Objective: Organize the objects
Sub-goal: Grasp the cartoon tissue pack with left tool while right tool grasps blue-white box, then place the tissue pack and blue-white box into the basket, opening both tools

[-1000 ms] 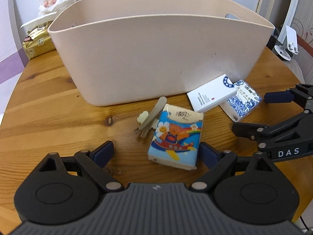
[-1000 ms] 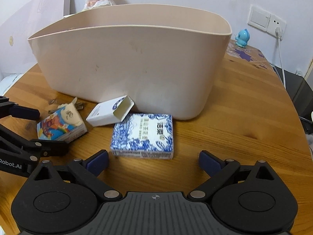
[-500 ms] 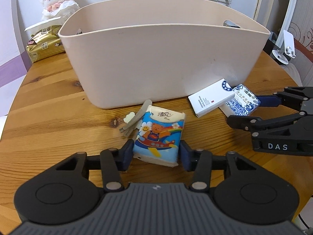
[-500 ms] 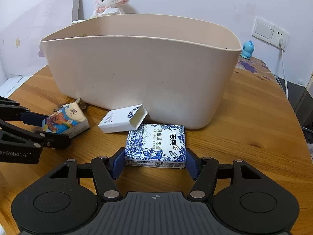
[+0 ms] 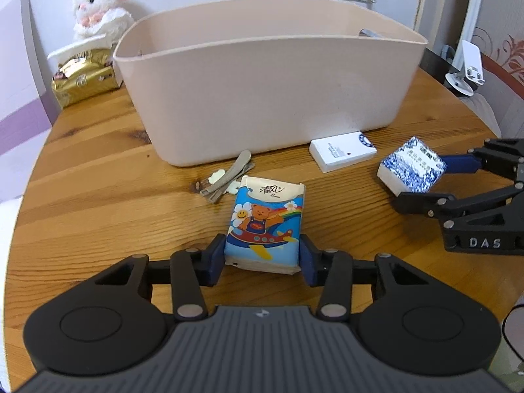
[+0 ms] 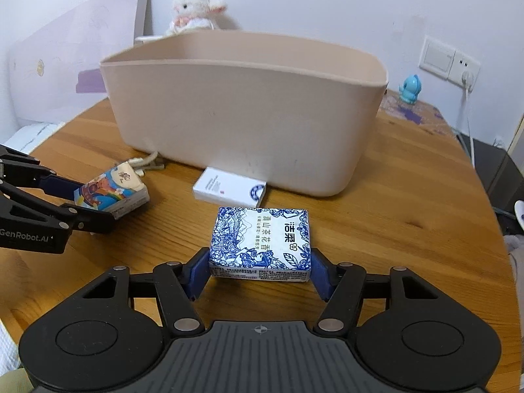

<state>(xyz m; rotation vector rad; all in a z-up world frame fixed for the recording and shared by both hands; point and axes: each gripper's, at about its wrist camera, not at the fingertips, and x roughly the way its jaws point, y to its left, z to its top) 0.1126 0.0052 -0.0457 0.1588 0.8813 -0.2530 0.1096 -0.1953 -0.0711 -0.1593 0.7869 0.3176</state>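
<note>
My left gripper point(image 5: 262, 258) is shut on a cartoon bear tissue pack point(image 5: 267, 222) and holds it above the wooden table point(image 5: 98, 203); the pack also shows in the right wrist view point(image 6: 111, 193). My right gripper point(image 6: 260, 273) is shut on a blue-and-white floral tissue pack point(image 6: 260, 242), lifted off the table; it also shows in the left wrist view point(image 5: 411, 170). A large beige bin point(image 5: 268, 75) stands behind both, also in the right wrist view point(image 6: 245, 111). A white card box point(image 5: 342, 155) and hair clips point(image 5: 226, 180) lie in front of the bin.
A plush lamb point(image 5: 98, 9) and a gold packet point(image 5: 85, 78) sit behind the bin at the left. A small blue figure point(image 6: 409, 88) stands at the far right by wall sockets point(image 6: 448, 62). The round table's edge curves close on both sides.
Both grippers closed from open onto their tissue packs, then lifted them off the table and drew back from the bin.
</note>
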